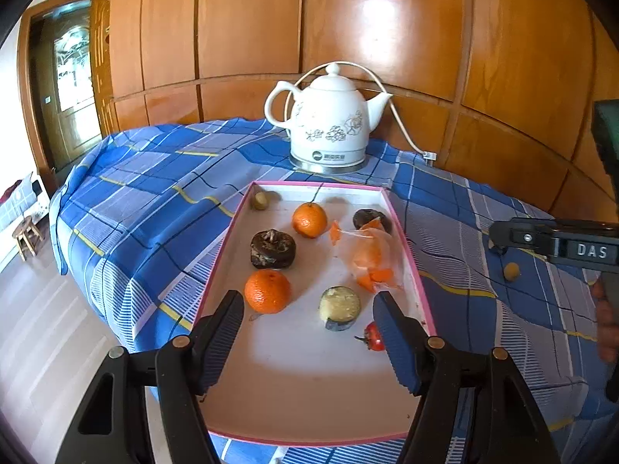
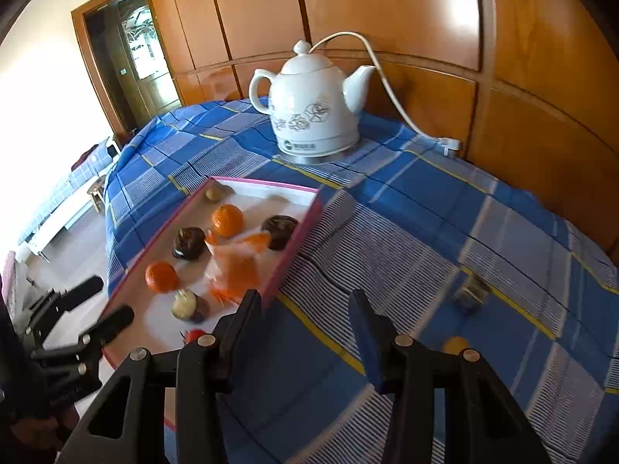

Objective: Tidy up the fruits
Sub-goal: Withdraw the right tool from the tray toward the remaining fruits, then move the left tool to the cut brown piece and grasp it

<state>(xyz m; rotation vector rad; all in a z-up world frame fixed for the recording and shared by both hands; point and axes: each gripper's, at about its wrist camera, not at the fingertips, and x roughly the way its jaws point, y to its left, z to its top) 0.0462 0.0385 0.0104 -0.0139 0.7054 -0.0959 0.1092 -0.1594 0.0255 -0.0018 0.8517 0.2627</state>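
Observation:
A white tray with a pink rim [image 1: 317,386] lies on the blue checked cloth. In it are two oranges [image 1: 267,290] [image 1: 309,219], two dark round fruits [image 1: 273,249] [image 1: 369,217], a cut pale fruit [image 1: 339,307], a small red fruit [image 1: 374,337], a small yellowish fruit [image 1: 260,201] and a plastic bag of orange peel [image 1: 369,257]. My left gripper [image 1: 308,311] is open and empty over the tray's near end. My right gripper [image 2: 305,309] is open and empty over the cloth right of the tray [image 2: 294,247]. A small yellow fruit [image 1: 510,271] lies on the cloth, also in the right wrist view [image 2: 455,345].
A white ceramic kettle [image 1: 329,120] on a metal base stands behind the tray, its cord [image 1: 402,123] running right to a plug by the wooden wall. A blurred small object [image 2: 472,294] lies on the cloth. The cloth drops off at left toward the floor and a stool [image 1: 26,236].

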